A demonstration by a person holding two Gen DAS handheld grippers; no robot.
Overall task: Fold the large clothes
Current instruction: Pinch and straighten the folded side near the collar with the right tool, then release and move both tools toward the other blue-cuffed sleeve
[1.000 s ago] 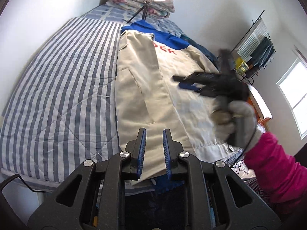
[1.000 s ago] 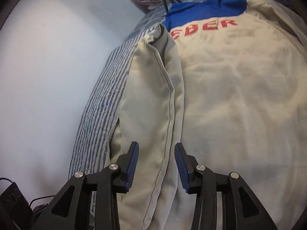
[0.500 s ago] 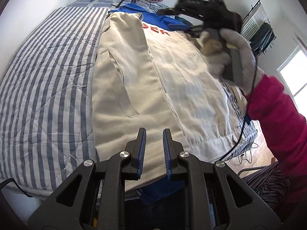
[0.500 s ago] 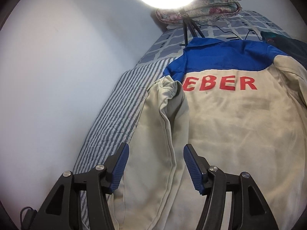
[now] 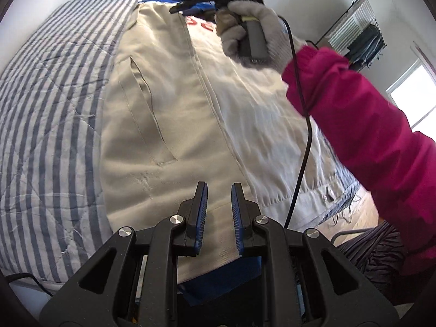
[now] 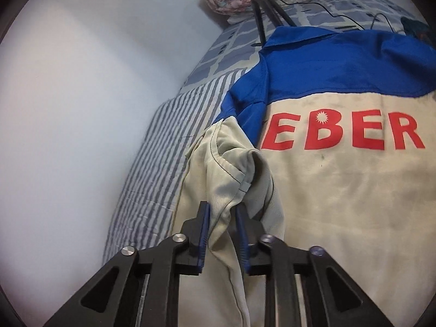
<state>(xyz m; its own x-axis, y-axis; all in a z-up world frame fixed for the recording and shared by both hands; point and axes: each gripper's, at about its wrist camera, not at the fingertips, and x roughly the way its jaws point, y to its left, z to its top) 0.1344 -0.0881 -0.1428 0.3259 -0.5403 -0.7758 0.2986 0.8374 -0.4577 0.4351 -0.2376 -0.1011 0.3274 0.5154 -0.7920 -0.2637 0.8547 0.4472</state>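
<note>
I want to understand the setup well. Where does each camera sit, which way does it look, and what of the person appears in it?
Left wrist: sits behind the left claw, looks down along the jacket from its hem; shows the gloved right hand and pink sleeve.
Right wrist: sits behind the right claw, shut on the folded beige sleeve; faces the collar.
Shared: jacket, striped bedspread.

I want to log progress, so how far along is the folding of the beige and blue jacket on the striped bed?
Done: one side of the beige and blue work jacket is folded over its back on the striped quilt. In hand: the right tool has pinched the beige sleeve cuff. The left tool hovers over the hem, gripping nothing. Left: the other side and folding it up.
</note>
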